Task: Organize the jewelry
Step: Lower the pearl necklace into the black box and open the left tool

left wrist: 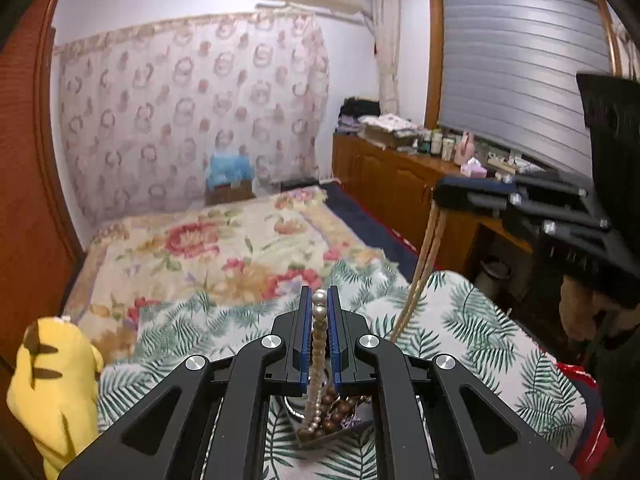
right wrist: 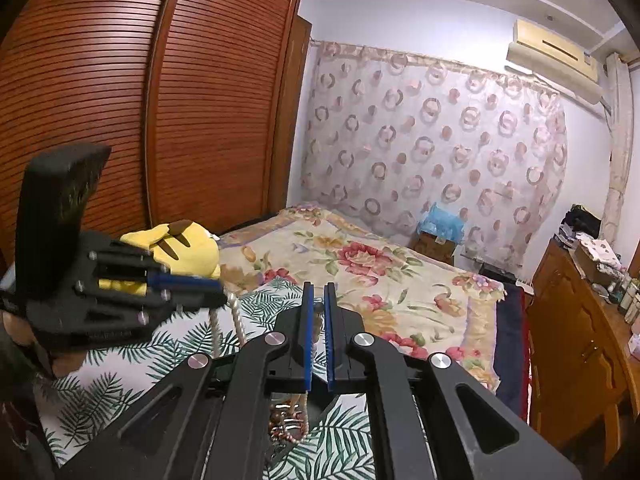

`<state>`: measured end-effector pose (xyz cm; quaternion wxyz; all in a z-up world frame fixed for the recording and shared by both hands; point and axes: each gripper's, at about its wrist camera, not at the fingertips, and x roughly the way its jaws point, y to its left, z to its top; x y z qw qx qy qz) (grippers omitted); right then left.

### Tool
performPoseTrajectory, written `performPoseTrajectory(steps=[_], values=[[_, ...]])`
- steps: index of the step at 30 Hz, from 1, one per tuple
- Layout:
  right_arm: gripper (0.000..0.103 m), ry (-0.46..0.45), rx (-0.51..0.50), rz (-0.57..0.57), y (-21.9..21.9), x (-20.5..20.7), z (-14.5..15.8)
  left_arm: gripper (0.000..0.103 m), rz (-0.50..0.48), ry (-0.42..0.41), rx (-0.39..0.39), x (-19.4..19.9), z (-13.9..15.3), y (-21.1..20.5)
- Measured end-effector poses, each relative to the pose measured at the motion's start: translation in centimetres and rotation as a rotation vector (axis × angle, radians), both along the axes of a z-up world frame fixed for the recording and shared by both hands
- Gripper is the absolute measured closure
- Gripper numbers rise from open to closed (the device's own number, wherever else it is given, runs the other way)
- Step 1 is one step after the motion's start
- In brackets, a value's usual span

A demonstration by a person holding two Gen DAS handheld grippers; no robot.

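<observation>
1. My left tongs (left wrist: pixel 319 300) are clamped on a pearl strand (left wrist: pixel 319 344); two larger pearls sit between the blue pads at the tips, and the rest hangs down behind them.
2. My right tongs (right wrist: pixel 319 300) are closed on a thin strand (left wrist: pixel 420 276), seen from the left wrist view as a tan double line running from their tips down to the bed (left wrist: pixel 224 248).
3. Below both tongs lies a small tray (left wrist: pixel 340 434) on the leaf-print cloth (left wrist: pixel 460 320), holding brown beads (left wrist: pixel 336 408), pearls and a metal ring.
4. A yellow plush toy (left wrist: pixel 52 376) lies at the bed's left edge, beside the wooden wardrobe (right wrist: pixel 160 100).
5. A wooden counter (left wrist: pixel 400 176) with bottles stands along the right wall.
</observation>
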<state>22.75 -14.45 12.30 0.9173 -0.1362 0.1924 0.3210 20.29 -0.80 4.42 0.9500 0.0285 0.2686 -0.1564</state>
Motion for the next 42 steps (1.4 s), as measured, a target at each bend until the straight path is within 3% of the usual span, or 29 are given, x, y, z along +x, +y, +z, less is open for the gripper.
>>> performPoseTrajectory(steps=[11,25,37,40,42], values=[[0.097,0.052,-0.030,0.003,1.7,2.7,-2.9,0.096,0.017,0.080,-0.013,1.7,-3.8,0.8],[0.097,0.214,-0.094,-0.015,2.9,4.7,-11.1,0.096,0.019,0.134,-0.012,2.0,-6.4,0.8],[0.096,0.255,-0.098,-0.011,2.8,4.1,-12.4,0.096,0.016,0.145,-0.004,1.1,-7.1,0.4],[0.094,0.256,-0.091,-0.011,2.7,3.9,-12.3,0.092,0.018,0.147,-0.002,1.0,-7.1,0.4],[0.094,0.257,-0.088,-0.015,2.6,3.6,-12.4,0.081,0.024,0.144,0.001,0.7,-7.2,0.4]])
